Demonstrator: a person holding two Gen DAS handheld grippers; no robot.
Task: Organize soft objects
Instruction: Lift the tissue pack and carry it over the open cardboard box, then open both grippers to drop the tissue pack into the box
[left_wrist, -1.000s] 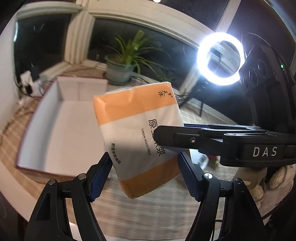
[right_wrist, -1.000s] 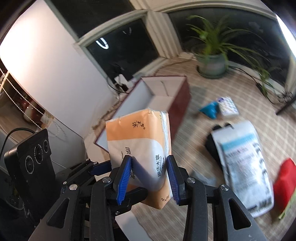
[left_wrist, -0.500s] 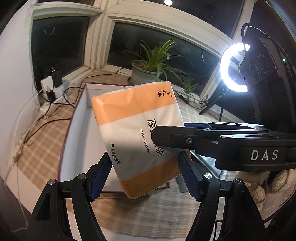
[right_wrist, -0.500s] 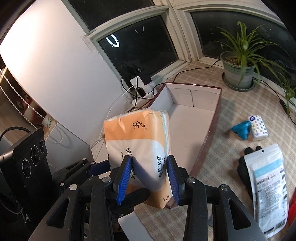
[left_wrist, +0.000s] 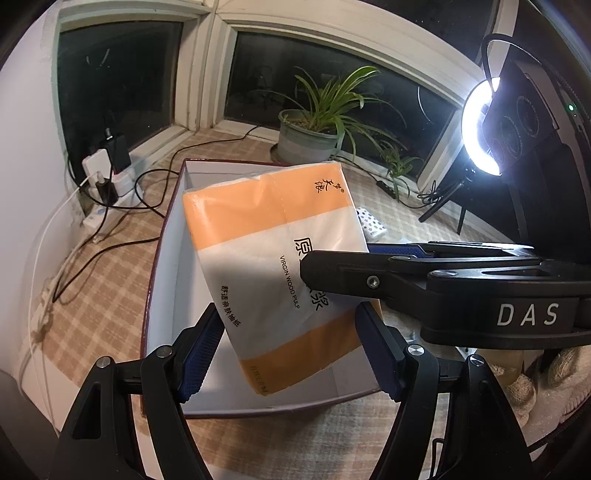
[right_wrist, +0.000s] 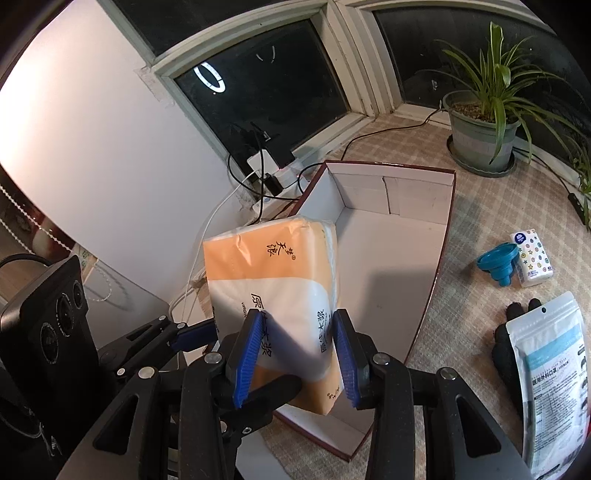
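Tissue pack (right_wrist: 273, 295) held above open box (right_wrist: 448, 206).
Right gripper (right_wrist: 297, 354) is clamped on it; left gripper (left_wrist: 288, 354) stands apart. Soft wrapper may slip, snagging on the near box edge.

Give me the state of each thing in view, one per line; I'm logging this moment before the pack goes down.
tissue pack: held in the air over the box, tilted
right hand-held gripper: shut on the tissue pack
left hand-held gripper: pads on both sides of the tissue pack, contact unclear
box: open, nothing visible inside
ring light: on
mask pouch: lying flat on the floor
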